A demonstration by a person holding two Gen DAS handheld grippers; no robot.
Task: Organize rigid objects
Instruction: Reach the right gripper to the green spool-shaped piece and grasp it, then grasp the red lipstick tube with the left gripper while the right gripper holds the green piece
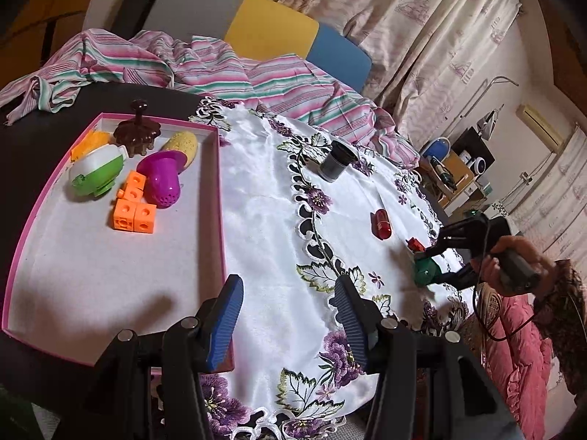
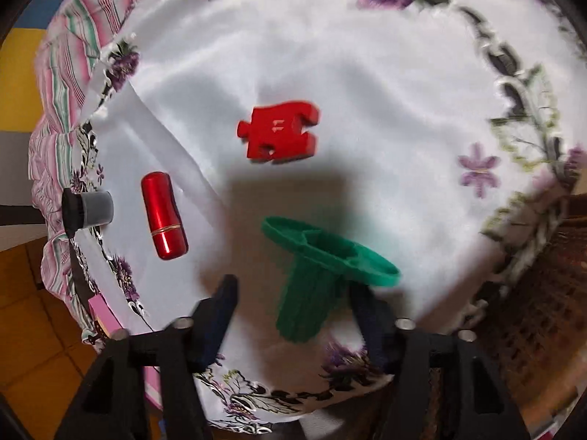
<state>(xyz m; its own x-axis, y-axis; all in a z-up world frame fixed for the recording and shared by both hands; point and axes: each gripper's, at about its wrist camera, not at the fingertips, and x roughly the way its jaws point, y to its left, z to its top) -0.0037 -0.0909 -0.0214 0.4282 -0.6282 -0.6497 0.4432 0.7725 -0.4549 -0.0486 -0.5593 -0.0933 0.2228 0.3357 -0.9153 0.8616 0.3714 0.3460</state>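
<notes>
The pink tray (image 1: 216, 198) at ten o'clock already holds several toys. The red tube (image 2: 164, 215), puzzle piece (image 2: 280, 132), grey cup (image 2: 88, 209) and green piece (image 2: 315, 278) remain on the cloth. The left gripper (image 1: 290, 315) hangs open and empty, while the right gripper (image 2: 293, 322) straddles the green piece at six o'clock, its left pad clear of it and contact on the other side too blurred to tell.

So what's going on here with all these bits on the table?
A person is tidying small things into a pink tray with two hand-held grippers. The right gripper is down around a green plastic piece on the flowered cloth, its jaws not yet pressing it. A red puzzle piece, a red tube and a small jar still wait. The left gripper is empty.
</notes>
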